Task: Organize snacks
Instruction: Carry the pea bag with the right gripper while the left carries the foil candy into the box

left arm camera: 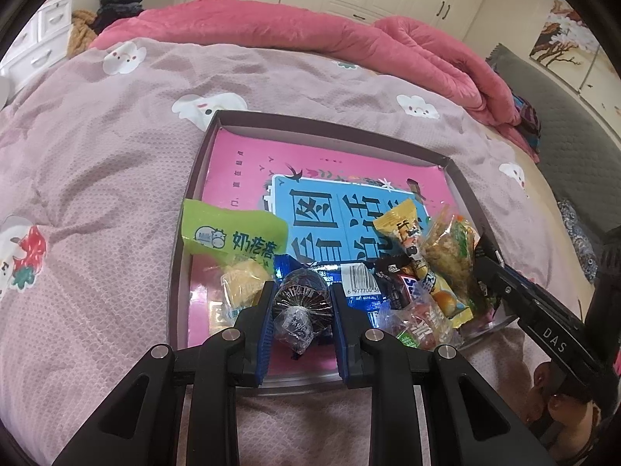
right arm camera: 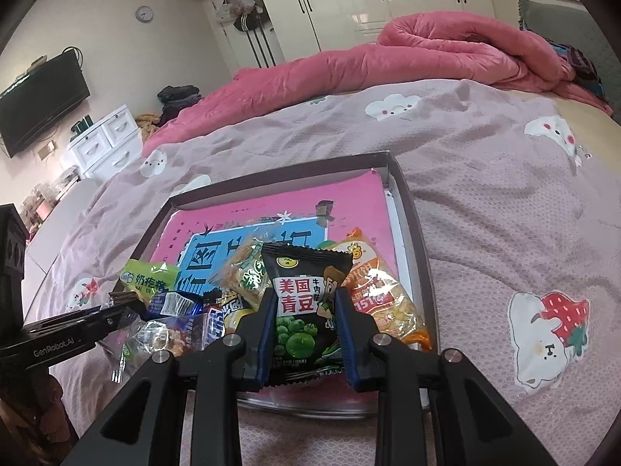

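Left gripper (left arm camera: 298, 303): blue pads clamped on a round dark candy in clear twisted wrapper (left arm camera: 302, 303). Shallow dark-rimmed box (left arm camera: 330, 130) on a mauve cloud-print bedspread (left arm camera: 97, 163), pink-and-blue printed floor. Contents at near end: green milk-snack packet (left arm camera: 233, 235), yellow packet (left arm camera: 403, 225), barcoded blue wrapper (left arm camera: 361, 281). Right gripper (left arm camera: 516, 291) at box's right edge.

Both tongs, left tongs (left arm camera: 299, 291) and right tongs (right arm camera: 304, 299), are black with blue pads (left arm camera: 264, 334) and round silver screws (left arm camera: 229, 334). White letters mark their sides.
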